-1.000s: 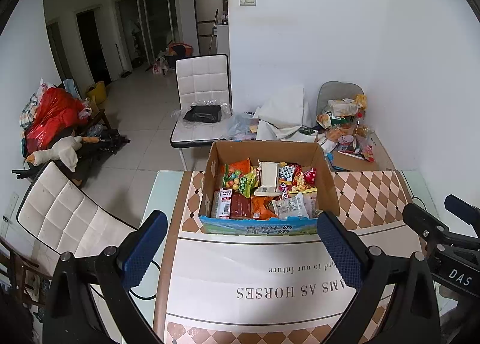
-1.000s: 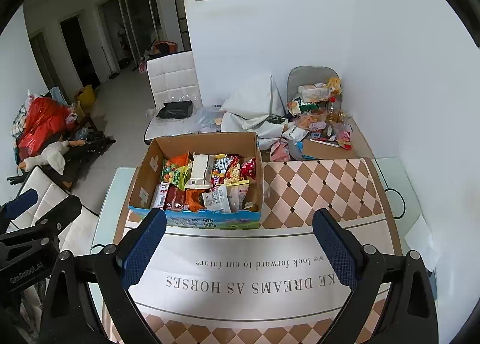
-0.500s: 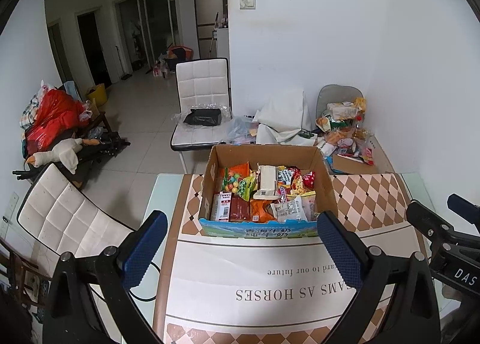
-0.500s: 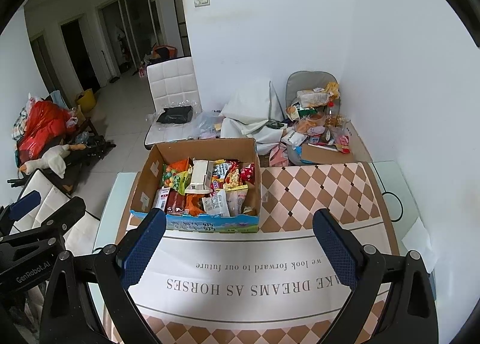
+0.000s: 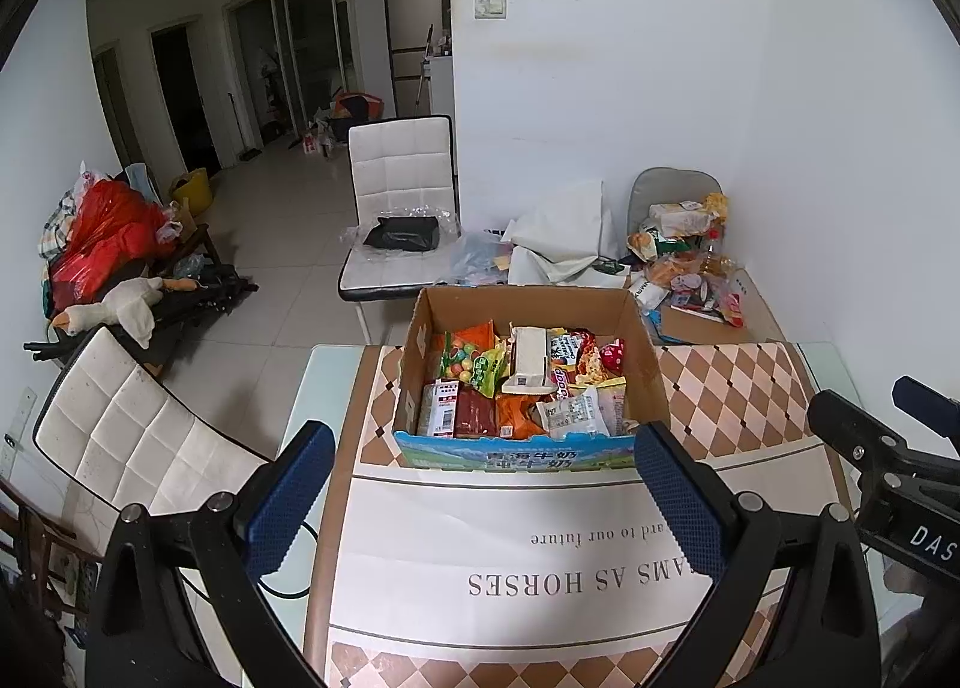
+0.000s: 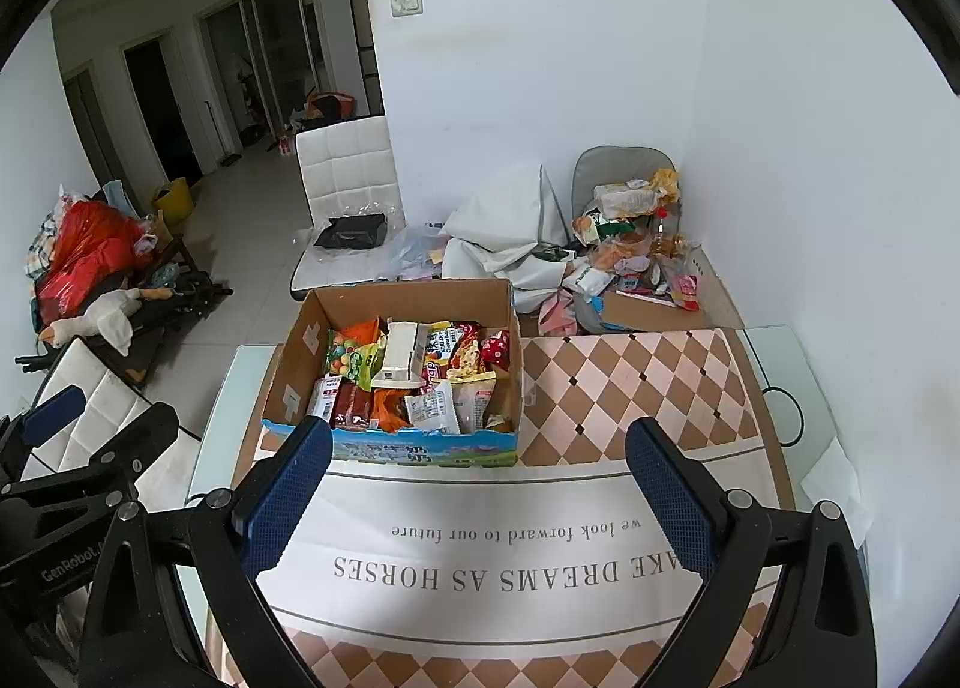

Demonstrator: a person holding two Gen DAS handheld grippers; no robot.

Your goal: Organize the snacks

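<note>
Both grippers [image 5: 483, 499] [image 6: 477, 493] wide, empty; snack box [image 5: 516, 451] ahead on tablecloth [image 6: 630, 388], path clear; clutter pile [image 6: 636, 250] behind.

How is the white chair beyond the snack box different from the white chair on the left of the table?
The far white chair faces the cardboard box and carries a black bag with clear plastic on its seat. The near white chair sits close beside the table; only its backrest shows, tilted, with nothing on it. It also looks dirtier, speckled with dark marks. Both have white quilted square padding.
</note>
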